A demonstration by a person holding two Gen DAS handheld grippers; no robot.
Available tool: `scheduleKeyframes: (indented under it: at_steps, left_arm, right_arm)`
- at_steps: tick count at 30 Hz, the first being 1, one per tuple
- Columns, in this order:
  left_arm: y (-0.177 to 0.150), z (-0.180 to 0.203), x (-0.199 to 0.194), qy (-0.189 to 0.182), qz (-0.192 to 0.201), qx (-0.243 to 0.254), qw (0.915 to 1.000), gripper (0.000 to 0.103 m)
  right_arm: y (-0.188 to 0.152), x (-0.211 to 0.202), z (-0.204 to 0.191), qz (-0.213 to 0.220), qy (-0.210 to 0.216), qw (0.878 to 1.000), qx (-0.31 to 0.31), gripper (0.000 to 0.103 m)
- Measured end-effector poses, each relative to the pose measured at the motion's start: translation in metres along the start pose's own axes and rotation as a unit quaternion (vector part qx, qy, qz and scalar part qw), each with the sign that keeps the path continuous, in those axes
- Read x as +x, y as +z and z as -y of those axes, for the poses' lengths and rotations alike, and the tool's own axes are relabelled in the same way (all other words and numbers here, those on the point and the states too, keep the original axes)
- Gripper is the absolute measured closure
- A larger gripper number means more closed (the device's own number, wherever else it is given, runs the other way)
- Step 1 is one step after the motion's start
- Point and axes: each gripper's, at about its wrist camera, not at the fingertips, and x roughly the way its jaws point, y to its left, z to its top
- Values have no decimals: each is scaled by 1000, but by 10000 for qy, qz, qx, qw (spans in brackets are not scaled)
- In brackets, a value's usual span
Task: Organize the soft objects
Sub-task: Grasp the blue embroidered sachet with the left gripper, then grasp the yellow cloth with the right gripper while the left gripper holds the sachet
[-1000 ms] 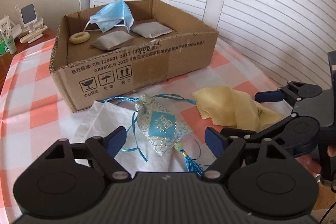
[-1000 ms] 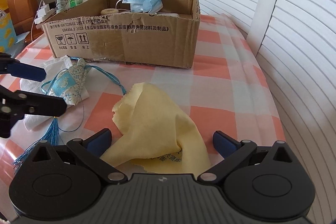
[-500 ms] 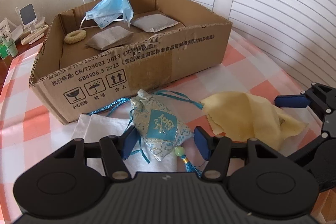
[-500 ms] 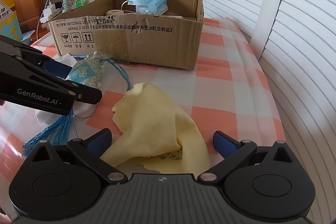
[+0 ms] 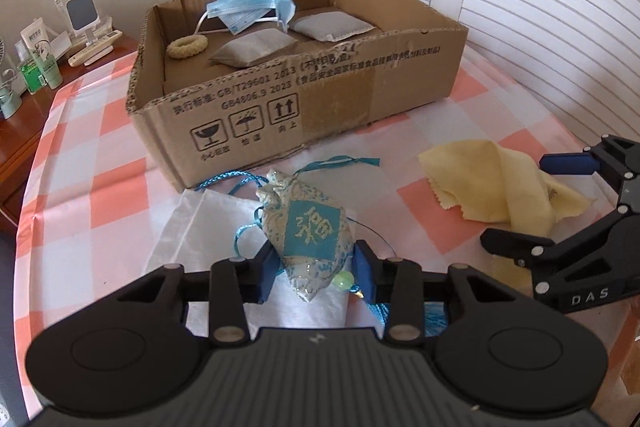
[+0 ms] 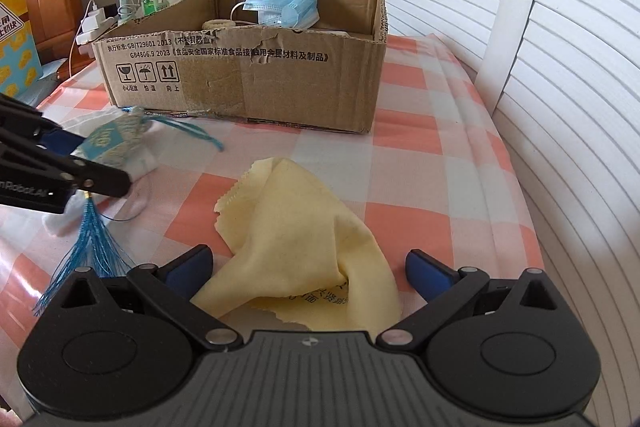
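- Since a second ago my left gripper [image 5: 314, 273] has moved in over the sachet [image 5: 310, 235], jaws closing; both blue pads now sit against its sides.
- I see the sachet on a white cloth [image 5: 192, 227], just before the cardboard box [image 5: 320, 99].
- Its blue cords [image 5: 340, 161] trail toward the box; the tassel [image 6: 90, 239] hangs loose.
- Inside the box: face mask [image 5: 252, 3], two grey pouches [image 5: 252, 49], a ring [image 5: 186, 47].
- My right gripper [image 6: 308, 269] stands wide around the yellow cloth [image 6: 296, 227], pads clear.

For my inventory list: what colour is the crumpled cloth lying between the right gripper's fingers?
Pale yellow cloth, clearest in the right wrist view.
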Motion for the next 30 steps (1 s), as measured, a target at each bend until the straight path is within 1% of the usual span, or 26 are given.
scheduleKeyframes:
  at_steps: [2,4,5,10,12,15,17,18,20,24,30]
  left_arm:
    - [-3,-3,-3,97,-18,-9,10000,57]
    - [-3,-3,-5,171,42,-45,9998,41]
    - [-3,-2,-5,211,84,-70,9997,40]
    - [5,3,-2,446,191,-178,9987,39]
    - [6,2,3,514,150,-243,9983,40]
    - [5,0,8,588,122,-327,9977,51]
    - [3,-3,7,513,140,-412,9977,54]
    - [2,-4,6,487,166,-426,9978,60]
    - [2,-6,3,452,194,-404,9980,66]
    - [1,-7,-3,408,266,-315,9983,66]
    - [3,-6,-6,310,304,-272,9987,66]
  right_arm:
    - [0,0,0,1,3,10000,-1,0]
    - [0,0,0,-3,2,10000,0,0]
    - [0,0,0,-5,2,10000,-1,0]
    - [-1,-1,-2,-1,19,10000,-28,0]
    - [-1,-1,-2,0,25,10000,-36,0]
    - [-1,-1,-2,-2,39,10000,-56,0]
    - [-2,-2,-2,7,51,10000,-70,0]
    - [-3,-2,-3,13,55,10000,-78,0]
    - [-3,-2,-3,20,53,9999,-85,0]
    - [-3,-3,-5,39,67,9999,-124,0]
    - [1,-1,-17,113,242,9990,-355,1]
